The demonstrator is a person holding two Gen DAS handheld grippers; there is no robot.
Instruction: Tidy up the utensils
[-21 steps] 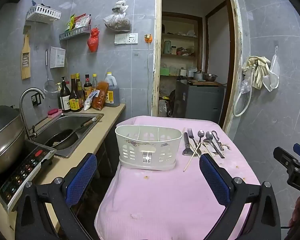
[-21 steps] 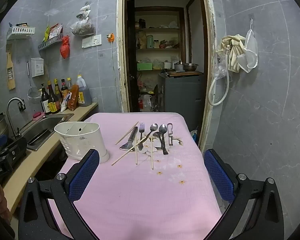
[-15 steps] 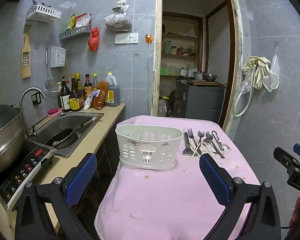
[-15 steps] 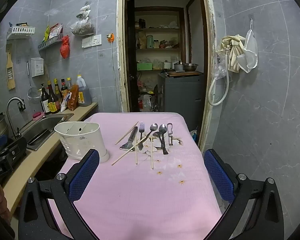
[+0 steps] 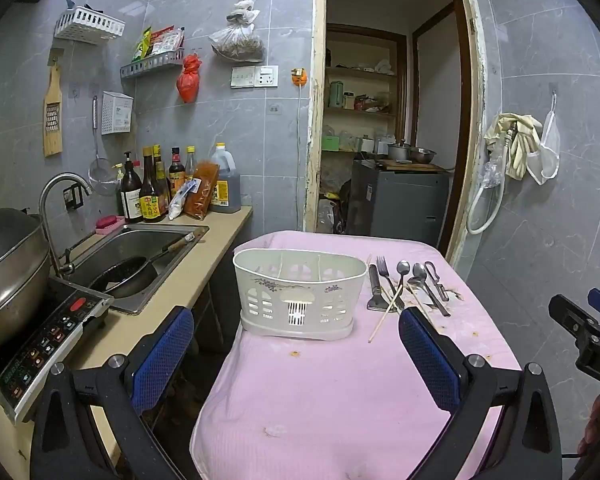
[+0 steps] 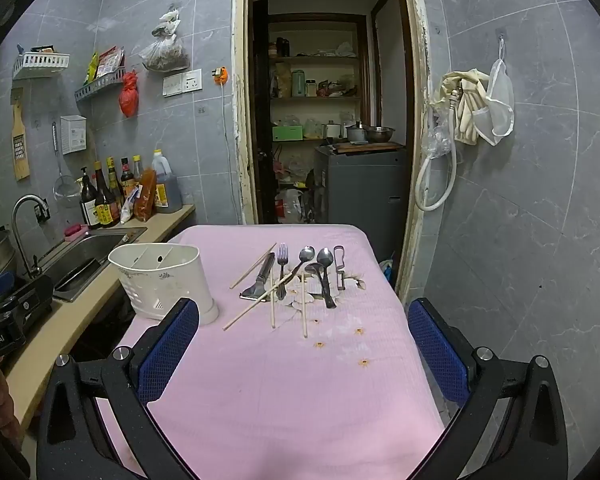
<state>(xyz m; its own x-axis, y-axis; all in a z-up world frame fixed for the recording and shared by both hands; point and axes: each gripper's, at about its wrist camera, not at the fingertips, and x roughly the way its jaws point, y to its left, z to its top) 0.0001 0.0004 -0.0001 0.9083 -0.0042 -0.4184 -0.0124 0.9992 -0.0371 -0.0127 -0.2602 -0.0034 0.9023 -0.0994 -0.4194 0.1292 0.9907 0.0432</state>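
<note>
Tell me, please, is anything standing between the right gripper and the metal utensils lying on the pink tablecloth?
Nothing visible: only bare pink tablecloth lies between the open right gripper and the metal utensils.

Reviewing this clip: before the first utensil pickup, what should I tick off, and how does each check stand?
1. Left hand-held gripper open and empty: ok.
2. Right hand-held gripper open and empty: ok.
3. Caddy upright on the pink cloth: ok.
4. Caddy compartments free of utensils: ok, as far as visible.
5. Utensils separated for a clean grasp: not ok; a chopstick lies across the fork.
6. Peeler lies apart at the right end: ok.
</note>
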